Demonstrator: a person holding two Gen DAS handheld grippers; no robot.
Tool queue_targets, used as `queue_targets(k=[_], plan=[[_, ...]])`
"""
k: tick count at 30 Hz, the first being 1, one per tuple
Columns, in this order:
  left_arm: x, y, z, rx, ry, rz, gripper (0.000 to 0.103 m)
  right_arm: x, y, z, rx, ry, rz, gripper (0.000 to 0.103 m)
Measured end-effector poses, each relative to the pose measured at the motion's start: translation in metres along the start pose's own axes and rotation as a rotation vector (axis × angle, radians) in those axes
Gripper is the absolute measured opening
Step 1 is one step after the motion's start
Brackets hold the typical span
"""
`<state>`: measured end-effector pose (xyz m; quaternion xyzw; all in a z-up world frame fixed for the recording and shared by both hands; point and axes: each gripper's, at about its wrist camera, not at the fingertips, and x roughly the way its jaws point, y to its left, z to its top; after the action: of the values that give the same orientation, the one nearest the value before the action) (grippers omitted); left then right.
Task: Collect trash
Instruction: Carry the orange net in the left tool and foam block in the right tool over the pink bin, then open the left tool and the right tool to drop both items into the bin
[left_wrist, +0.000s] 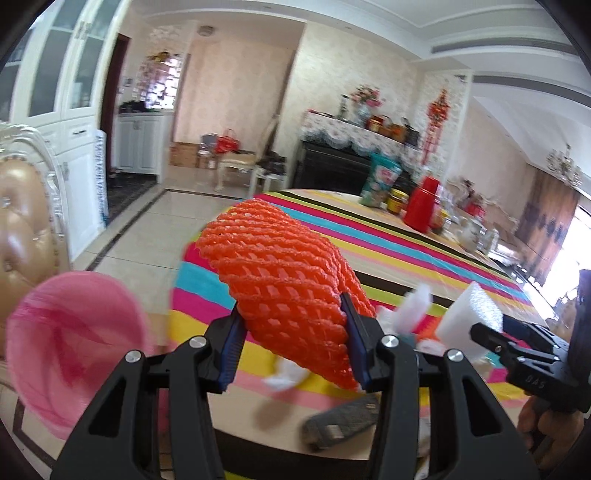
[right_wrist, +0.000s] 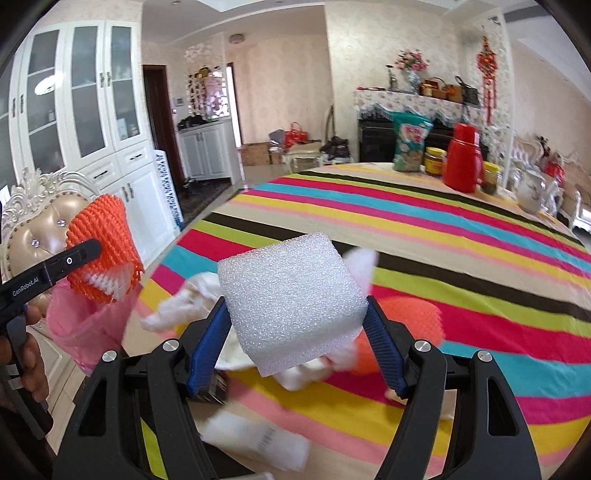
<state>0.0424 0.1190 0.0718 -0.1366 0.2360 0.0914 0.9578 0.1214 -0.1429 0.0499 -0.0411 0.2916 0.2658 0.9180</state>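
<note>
My left gripper (left_wrist: 291, 306) is shut on an orange foam fruit net (left_wrist: 284, 273), held above the table's left end. A pink trash bag (left_wrist: 74, 350) hangs open just to its left. In the right wrist view the same orange net (right_wrist: 101, 247) hangs right over the pink bag (right_wrist: 88, 325). My right gripper (right_wrist: 295, 306) is shut on a white foam block (right_wrist: 291, 295), raised over the striped tablecloth (right_wrist: 443, 236). On the cloth under it lie crumpled white paper (right_wrist: 184, 299), a second orange net (right_wrist: 410, 317) and a white packet (right_wrist: 258, 439).
A red thermos (right_wrist: 463, 158), jars and a snack bag (right_wrist: 410, 142) stand at the table's far end. A padded chair back (right_wrist: 40, 225) stands behind the bag. A dark flat object (left_wrist: 340, 424) lies near the table's front edge. White cabinets line the left wall.
</note>
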Motion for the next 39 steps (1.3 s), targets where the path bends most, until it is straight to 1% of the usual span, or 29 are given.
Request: queue_targets(k=[6,12,14,18,21,24,31,38,39], plan=[[-0.024,0.056,0.009,-0.047,-0.034,0.106,0.047,0.014,0.047,0.02,-0.047,0.002,0.072,0.068],[-0.049,0.109,0.015,-0.095,-0.058,0.198,0.047,0.035,0.109,0.033,-0.112,0.017,0.17,0.068],[-0.059,0.126,0.013,-0.113,-0.063,0.228,0.048,0.042,0.129,0.036,-0.133,0.022,0.197,0.068],[-0.073,0.149,0.01,-0.141,-0.064,0.274,0.05,0.055,0.167,0.04,-0.167,0.035,0.254,0.069],[-0.08,0.168,0.004,-0.166,-0.062,0.309,0.05,0.066,0.2,0.042,-0.197,0.049,0.301,0.069],[-0.084,0.189,0.001,-0.195,-0.059,0.346,0.05,0.075,0.225,0.04,-0.223,0.066,0.335,0.069],[-0.091,0.222,-0.005,-0.238,-0.054,0.388,0.05,0.1,0.276,0.033,-0.278,0.107,0.389,0.069],[-0.091,0.239,-0.009,-0.262,-0.044,0.387,0.05,0.118,0.304,0.031,-0.314,0.128,0.417,0.07],[-0.09,0.242,-0.009,-0.263,-0.043,0.383,0.052,0.12,0.305,0.03,-0.318,0.131,0.418,0.07]])
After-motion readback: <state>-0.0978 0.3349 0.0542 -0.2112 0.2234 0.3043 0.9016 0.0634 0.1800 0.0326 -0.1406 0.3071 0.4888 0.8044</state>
